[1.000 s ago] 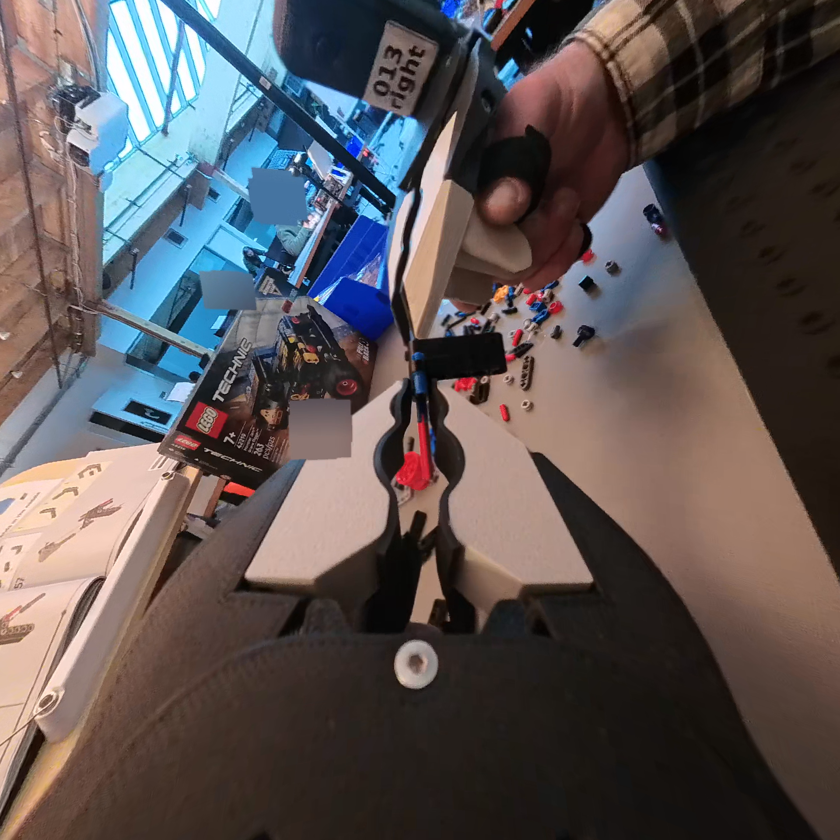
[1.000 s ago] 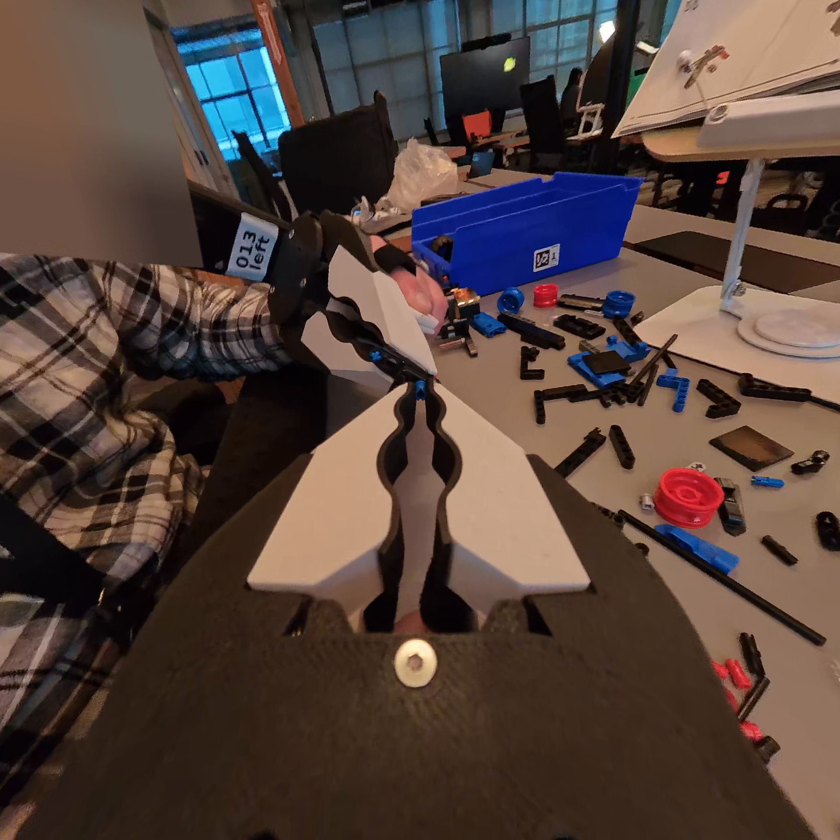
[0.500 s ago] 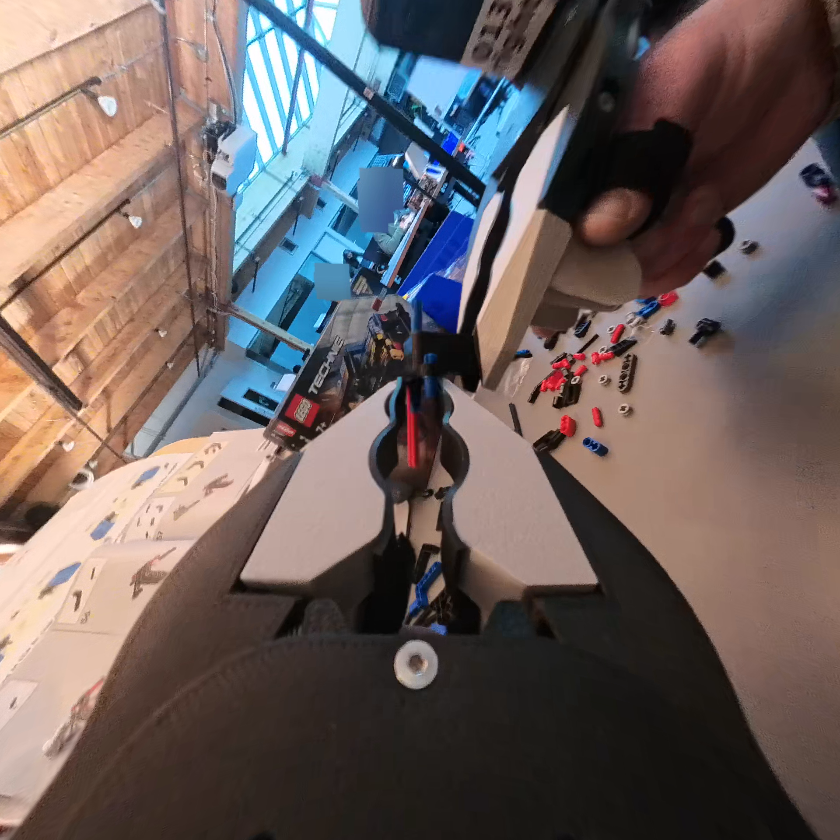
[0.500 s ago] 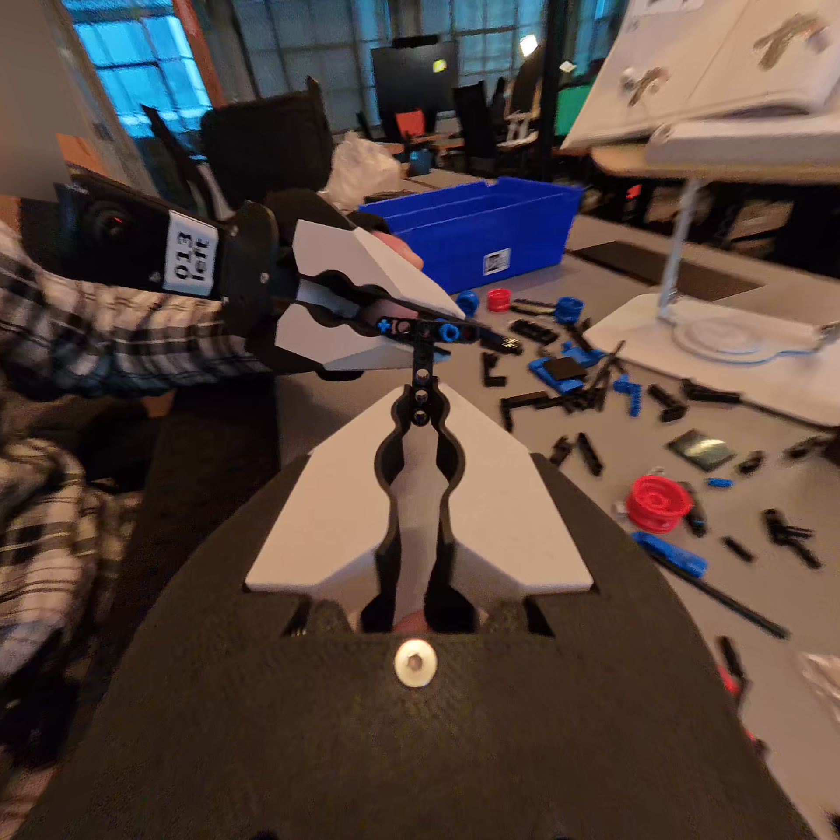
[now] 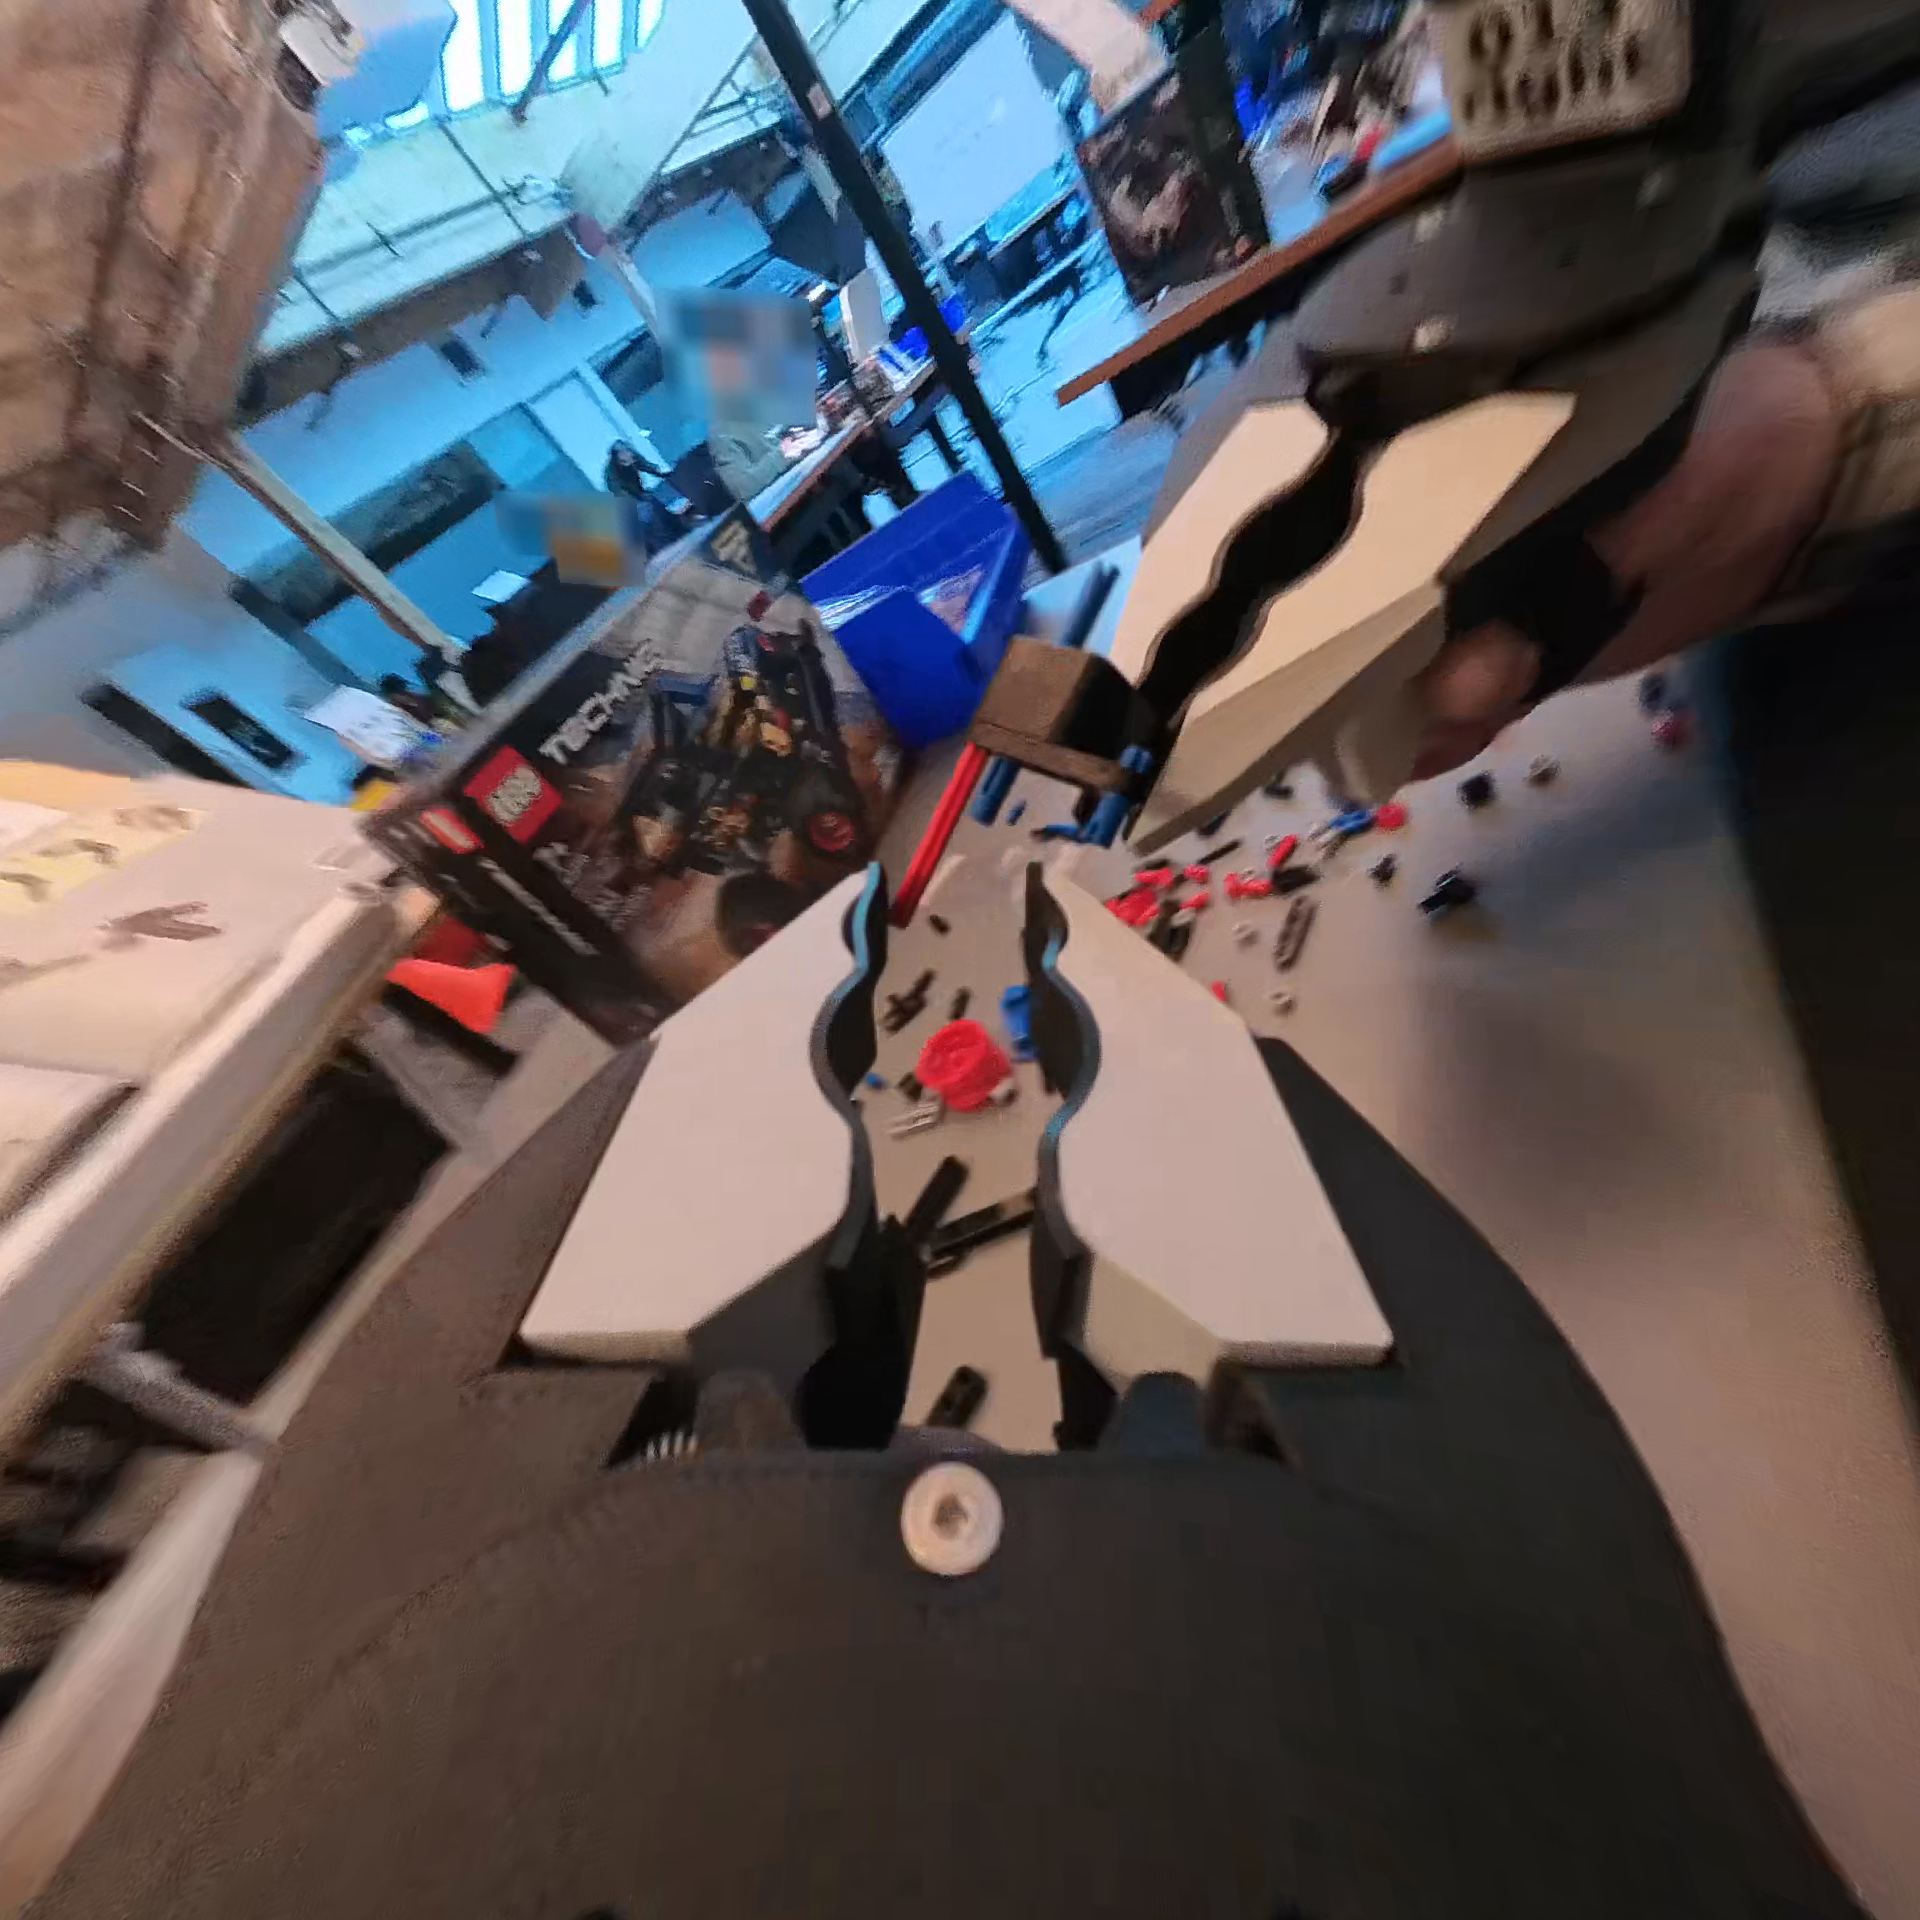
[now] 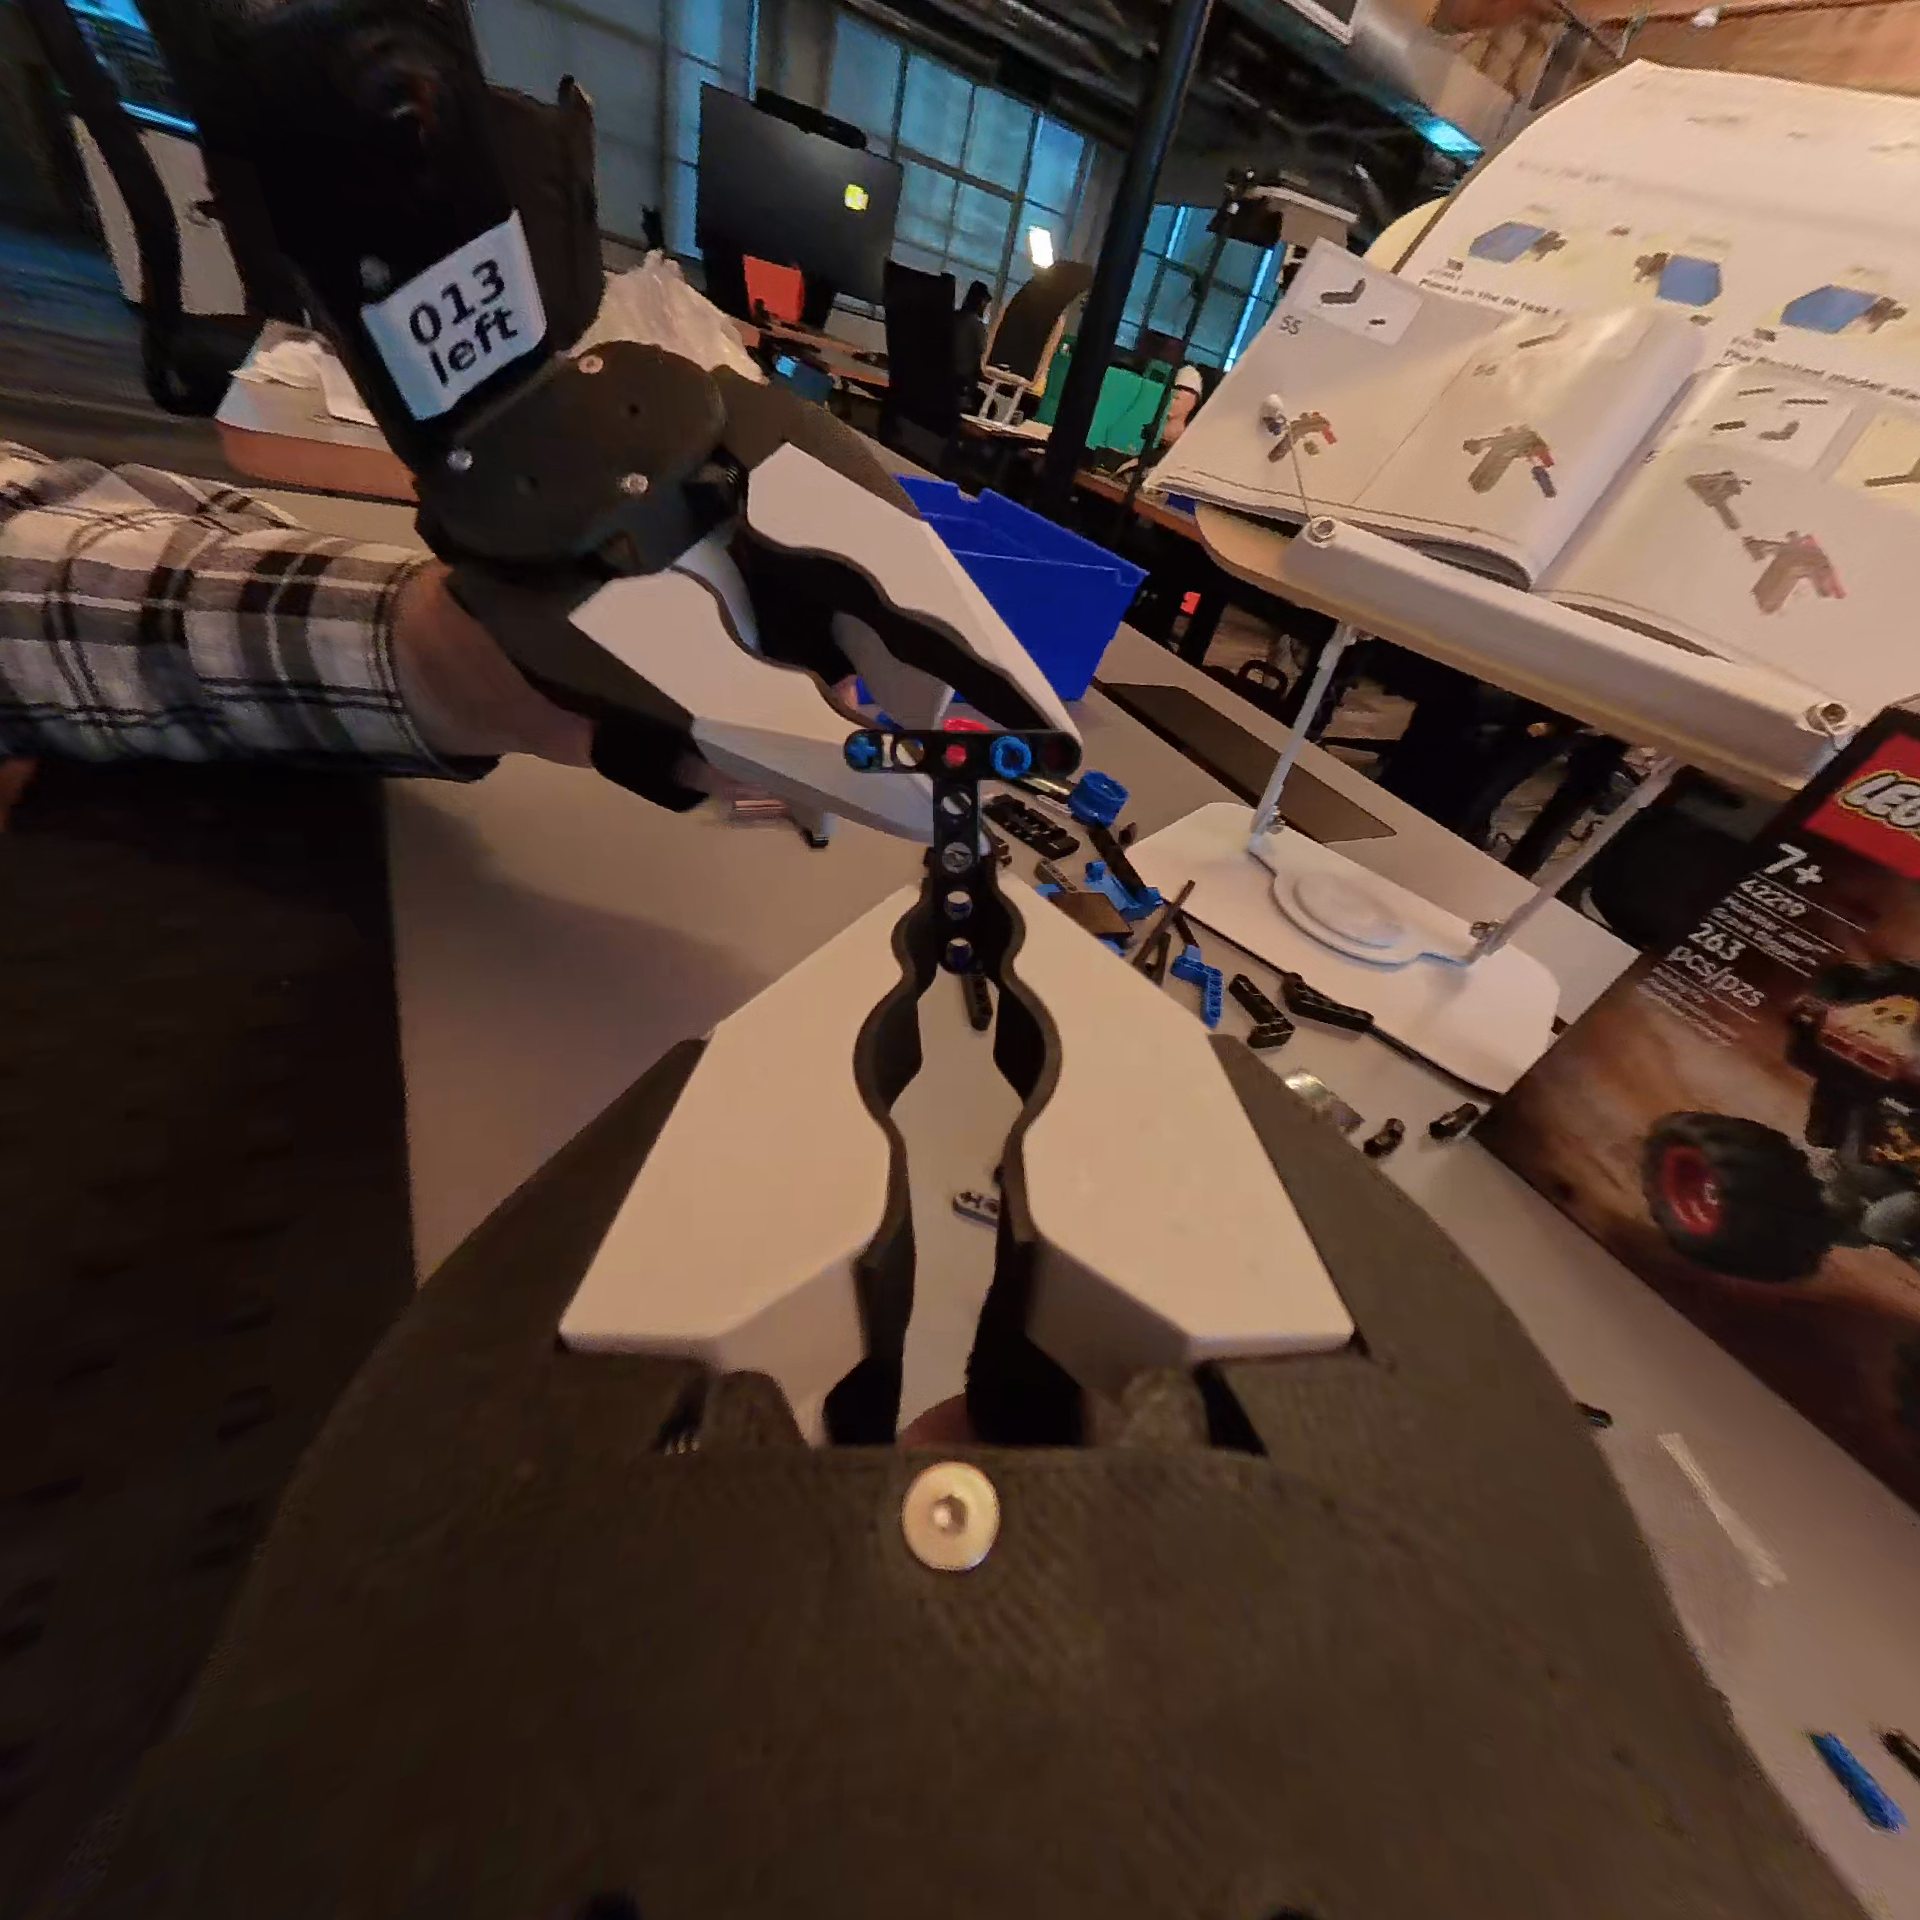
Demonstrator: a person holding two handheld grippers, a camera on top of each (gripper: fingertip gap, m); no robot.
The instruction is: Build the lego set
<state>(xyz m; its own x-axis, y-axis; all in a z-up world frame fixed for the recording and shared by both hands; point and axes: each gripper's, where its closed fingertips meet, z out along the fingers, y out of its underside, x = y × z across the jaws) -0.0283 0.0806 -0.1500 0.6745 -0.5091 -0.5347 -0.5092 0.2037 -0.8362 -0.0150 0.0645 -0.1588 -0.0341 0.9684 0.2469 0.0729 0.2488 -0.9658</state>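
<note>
Lego assembly (image 6: 954,821) between right fingers (image 6: 1132,1091)

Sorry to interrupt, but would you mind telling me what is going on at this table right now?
A person is building a Lego set with two hand-held grippers. The right hand-held gripper is shut on the stem of a small black T-shaped assembly with blue pins, holding it above the table. The left hand-held gripper is open and holds nothing, close beside the assembly. Loose pieces lie scattered on the table, with the set's box and an open instruction booklet on a stand nearby.
</note>
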